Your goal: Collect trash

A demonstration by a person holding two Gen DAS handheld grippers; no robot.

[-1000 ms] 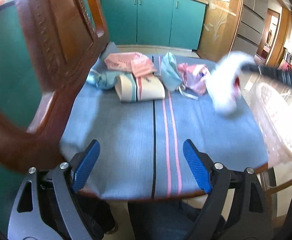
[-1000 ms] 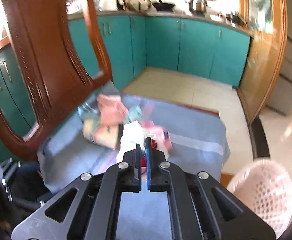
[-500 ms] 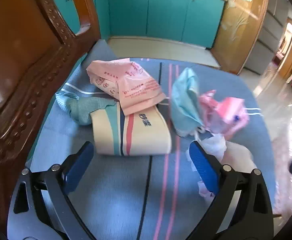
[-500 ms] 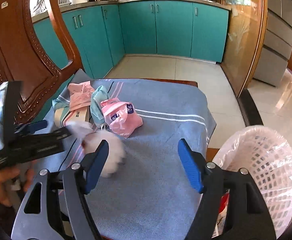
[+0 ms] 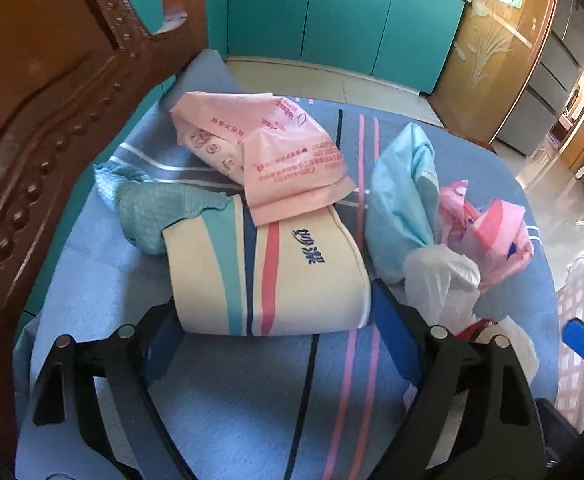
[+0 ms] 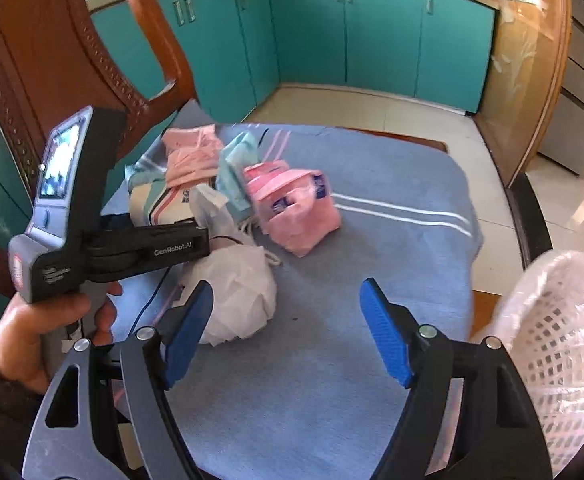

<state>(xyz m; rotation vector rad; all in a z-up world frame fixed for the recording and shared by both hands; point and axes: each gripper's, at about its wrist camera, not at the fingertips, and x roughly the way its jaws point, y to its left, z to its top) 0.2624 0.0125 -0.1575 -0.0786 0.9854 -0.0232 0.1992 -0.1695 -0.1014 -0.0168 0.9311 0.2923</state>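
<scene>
Left wrist view: cream wrapper (image 5: 267, 276) with teal, navy and red stripes and dark printed characters, lying flat and rounded near the middle of the table (image 5: 219, 400), directly between the blue pads of the left gripper (image 5: 275, 344); jaws closing, pads on either side of the near corners, contact not clear. Pink printed bag (image 5: 267, 160) overlapping its far edge; crumpled teal cloth (image 5: 151, 212) toward the left edge, beside the carved wooden chair back (image 5: 51, 92). Light blue bag (image 5: 404, 200), white plastic bag (image 5: 444, 280) and pink packet (image 5: 496, 236) bunched toward the right edge. Blue woven cloth with pink and dark stripes covering the table. Teal cabinets (image 5: 332, 20) and pale floor tiles beyond.

Right wrist view: right gripper (image 6: 287, 332) with jaws opening, nothing between the pads but bare blue cloth. Same white plastic bag (image 6: 235, 292), knotted and puffy, just beyond the left pad. Pink packet (image 6: 296, 208) mid-table, the wrapper pile behind it toward the far left corner. Left hand (image 6: 47, 332) gripping its tool at the left edge. White lattice basket (image 6: 560, 340), lined with thin plastic, off the right edge.
</scene>
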